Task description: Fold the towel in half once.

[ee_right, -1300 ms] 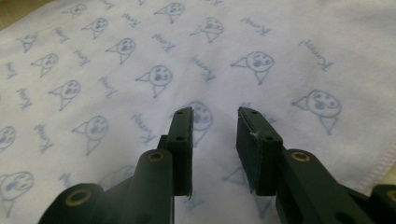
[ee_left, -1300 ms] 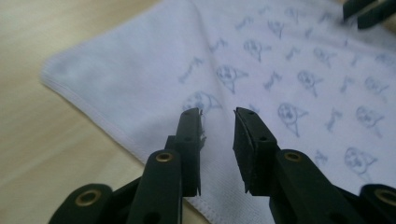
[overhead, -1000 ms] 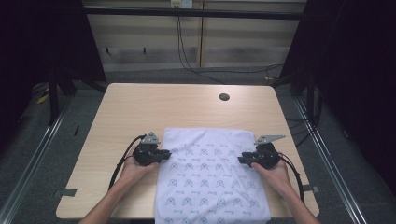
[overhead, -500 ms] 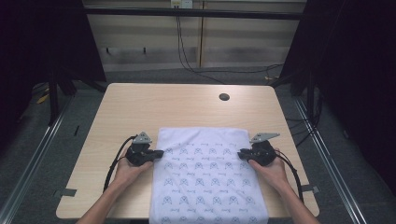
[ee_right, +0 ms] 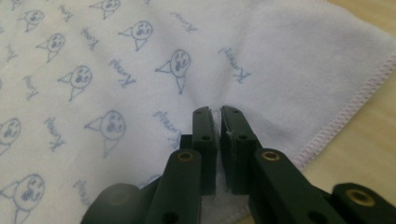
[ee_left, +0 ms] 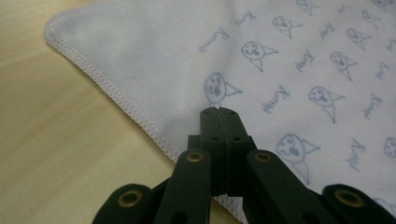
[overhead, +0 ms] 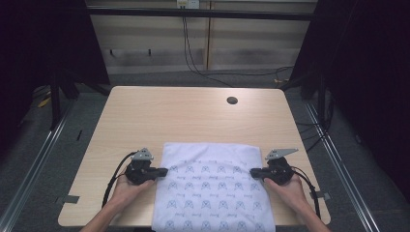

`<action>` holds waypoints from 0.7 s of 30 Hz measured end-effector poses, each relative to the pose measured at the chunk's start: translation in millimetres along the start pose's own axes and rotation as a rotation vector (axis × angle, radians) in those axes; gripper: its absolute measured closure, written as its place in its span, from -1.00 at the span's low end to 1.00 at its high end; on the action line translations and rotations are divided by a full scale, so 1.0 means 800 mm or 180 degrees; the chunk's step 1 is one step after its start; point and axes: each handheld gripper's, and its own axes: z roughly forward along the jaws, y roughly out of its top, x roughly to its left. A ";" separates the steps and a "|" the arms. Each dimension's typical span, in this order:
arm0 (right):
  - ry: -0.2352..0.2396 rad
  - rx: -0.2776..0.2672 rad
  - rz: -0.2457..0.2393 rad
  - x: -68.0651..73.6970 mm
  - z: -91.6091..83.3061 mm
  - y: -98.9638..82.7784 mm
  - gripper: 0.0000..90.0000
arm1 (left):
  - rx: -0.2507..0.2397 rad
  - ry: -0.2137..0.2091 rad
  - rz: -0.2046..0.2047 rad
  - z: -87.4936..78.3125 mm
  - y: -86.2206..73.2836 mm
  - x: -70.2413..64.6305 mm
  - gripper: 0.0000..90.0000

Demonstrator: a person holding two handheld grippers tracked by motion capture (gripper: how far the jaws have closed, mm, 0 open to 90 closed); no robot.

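We pinched both side edges of the printed cloth on the table.

Largest first: the pale wooden table carried the cloth at its 6 o'clock edge, the near end hanging over — the far hem lay flat and square. We had the left gripper at the cloth's 9 o'clock edge and the right gripper at 3 o'clock, level with each other so that we judged the fabric could be lifted or folded evenly. In the left gripper view the jaws were fully together on the stitched hem; in the right gripper view they had just been closing, with a thin ridge of cloth nipped between them. No container stood there — just a small round hole toward 1 o'clock.
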 end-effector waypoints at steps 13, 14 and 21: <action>-0.0167 -0.0229 -0.0028 -0.016 -0.015 0.019 0.45 | 0.0030 -0.0161 -0.0074 -0.018 -0.004 -0.007 0.72; -0.0197 -0.0262 -0.0043 -0.024 -0.013 0.024 0.44 | -0.0017 -0.0166 -0.0124 -0.017 0.003 -0.002 0.69; -0.0202 -0.0154 0.0111 -0.057 0.012 0.042 0.39 | -0.0261 0.0009 -0.0259 -0.010 0.040 0.033 0.61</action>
